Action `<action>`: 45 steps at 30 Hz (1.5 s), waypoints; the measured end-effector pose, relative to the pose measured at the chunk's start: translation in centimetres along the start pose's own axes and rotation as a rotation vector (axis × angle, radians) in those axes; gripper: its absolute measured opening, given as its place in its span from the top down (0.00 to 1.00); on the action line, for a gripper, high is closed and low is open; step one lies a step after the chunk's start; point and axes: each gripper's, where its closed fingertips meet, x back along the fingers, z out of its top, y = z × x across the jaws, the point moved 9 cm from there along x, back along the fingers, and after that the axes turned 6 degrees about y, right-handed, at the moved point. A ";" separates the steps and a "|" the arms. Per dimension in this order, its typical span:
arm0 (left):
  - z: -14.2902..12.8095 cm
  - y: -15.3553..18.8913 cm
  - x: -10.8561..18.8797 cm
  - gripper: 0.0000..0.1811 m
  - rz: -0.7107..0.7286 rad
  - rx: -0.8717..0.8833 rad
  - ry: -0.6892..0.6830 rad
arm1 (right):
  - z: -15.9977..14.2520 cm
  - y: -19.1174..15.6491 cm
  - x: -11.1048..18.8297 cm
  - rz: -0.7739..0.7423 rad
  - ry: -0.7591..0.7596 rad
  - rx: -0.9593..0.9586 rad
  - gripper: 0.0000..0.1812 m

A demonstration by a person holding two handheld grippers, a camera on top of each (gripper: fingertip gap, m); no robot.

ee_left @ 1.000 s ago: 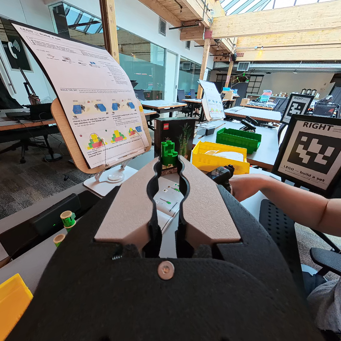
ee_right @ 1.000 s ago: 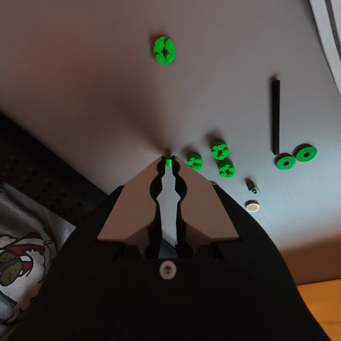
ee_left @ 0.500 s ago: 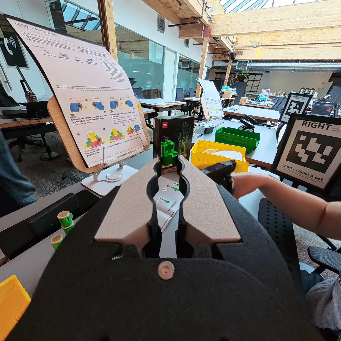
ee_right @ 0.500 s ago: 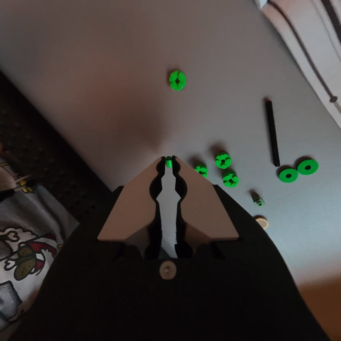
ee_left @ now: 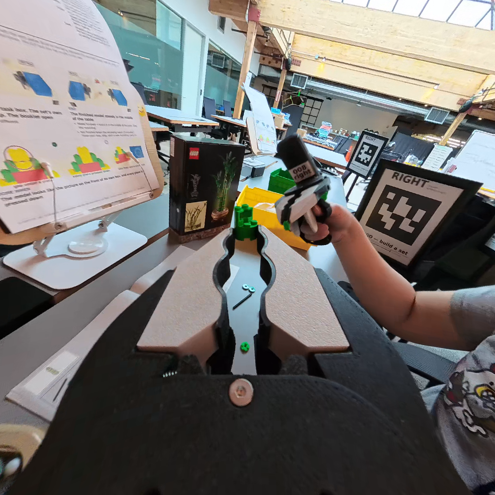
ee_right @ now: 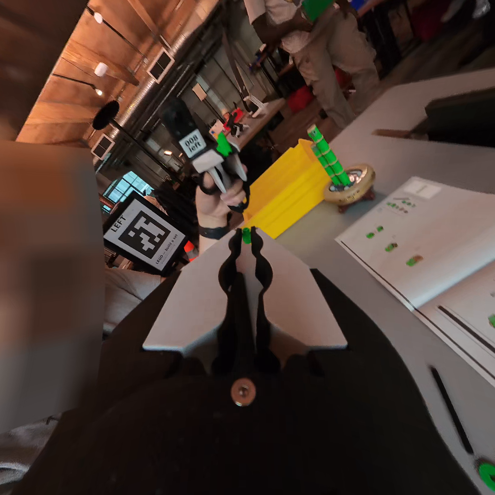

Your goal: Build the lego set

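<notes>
My left gripper (ee_left: 245, 233) is shut on a green stepped lego assembly (ee_left: 244, 221) and holds it up above the table. It also shows in the right wrist view (ee_right: 226, 152), held by a hand, with the green assembly (ee_right: 223, 144) at its tip. My right gripper (ee_right: 246, 233) is shut on a small green round piece (ee_right: 246, 237). In the left wrist view the right gripper (ee_left: 288, 224) is raised just right of the assembly, a short gap away. A part-built bamboo model (ee_right: 328, 160) stands in a gold pot (ee_right: 351, 187).
On the grey table lie two rings (ee_left: 248, 288), a black axle (ee_left: 242, 301), a green round piece (ee_left: 244, 347) and an open booklet (ee_right: 417, 241). Behind are the lego box (ee_left: 206, 187), a yellow bin (ee_left: 265, 209), an instruction stand (ee_left: 67, 120) and marker boards (ee_left: 409, 211). My right fingertips sit around 12 cm from my left ones. The right gripper is farther from the part-built bamboo model (ee_right: 328, 160), some 30 cm, than the left, some 25 cm.
My right gripper has lifted off the table with the small green piece and swung up toward the left gripper. The left gripper has shifted, still holding the green assembly.
</notes>
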 end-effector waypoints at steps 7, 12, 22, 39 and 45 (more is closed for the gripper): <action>-1.3 0.9 -4.5 0.92 0.103 -0.183 -0.004 | 3.3 -2.3 -1.8 0.116 0.146 0.086 0.97; -1.5 1.9 -5.8 0.93 0.208 -0.321 0.011 | 3.7 -3.8 -4.0 0.149 0.239 0.198 0.97; -1.7 2.4 -6.6 0.92 0.262 -0.299 -0.003 | 2.5 -3.5 -5.7 -0.034 0.302 0.371 0.97; -1.7 2.0 -6.5 0.92 0.290 -0.237 -0.015 | 1.6 -2.6 -7.6 -0.154 0.296 0.437 0.97; -1.6 2.0 -6.5 0.92 0.294 -0.237 -0.016 | 1.5 -2.6 -7.6 -0.167 0.308 0.460 0.97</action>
